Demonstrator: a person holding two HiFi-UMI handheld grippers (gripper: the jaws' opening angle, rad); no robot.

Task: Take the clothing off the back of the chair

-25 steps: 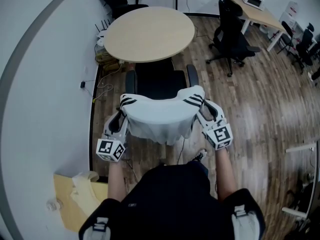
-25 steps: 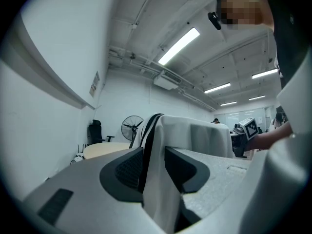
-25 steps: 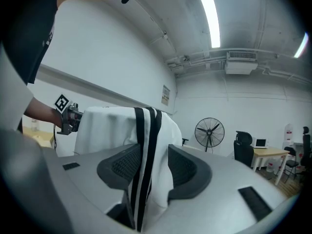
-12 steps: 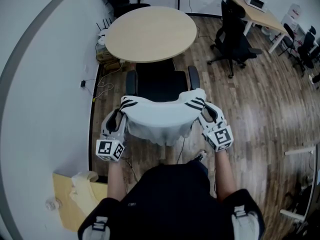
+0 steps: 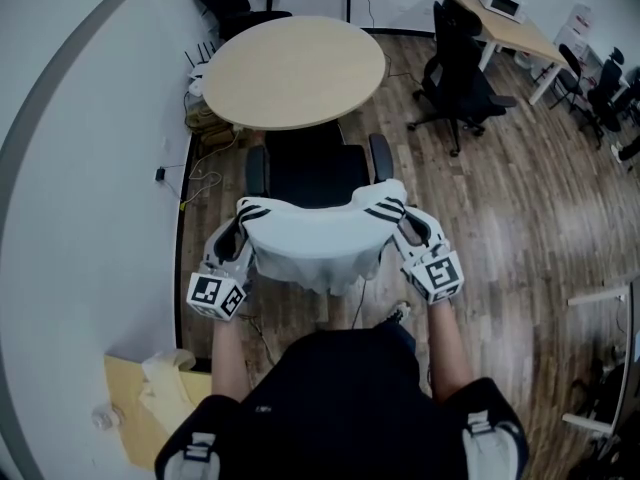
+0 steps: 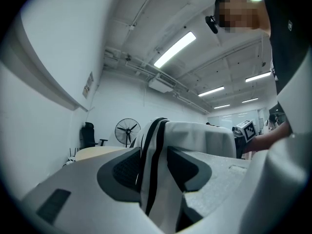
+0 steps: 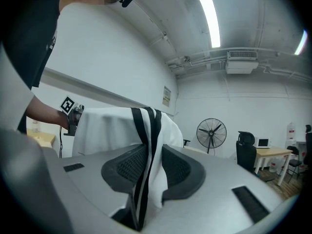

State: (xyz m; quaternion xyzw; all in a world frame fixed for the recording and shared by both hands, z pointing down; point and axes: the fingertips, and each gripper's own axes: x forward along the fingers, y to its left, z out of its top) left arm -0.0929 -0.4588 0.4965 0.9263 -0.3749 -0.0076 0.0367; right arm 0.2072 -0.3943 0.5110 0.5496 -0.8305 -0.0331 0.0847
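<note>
A white garment with black stripes [image 5: 315, 233] hangs over the back of a black office chair [image 5: 310, 173]. My left gripper [image 5: 238, 236] is at its left end and my right gripper [image 5: 408, 226] at its right end. In the left gripper view the striped fabric [image 6: 195, 135] runs between the left gripper's [image 6: 155, 167] wide jaws, which have just been opening. In the right gripper view the stripes [image 7: 107, 126] hang between the right gripper's [image 7: 148, 167] jaws. These have just been closing in, and I see no firm pinch.
A round beige table [image 5: 295, 68] stands just beyond the chair. More black chairs [image 5: 460, 68] and a desk [image 5: 505, 23] are at the back right. A wall runs along the left, with cables [image 5: 205, 168] on the floor and beige packing [image 5: 150, 393] at the lower left.
</note>
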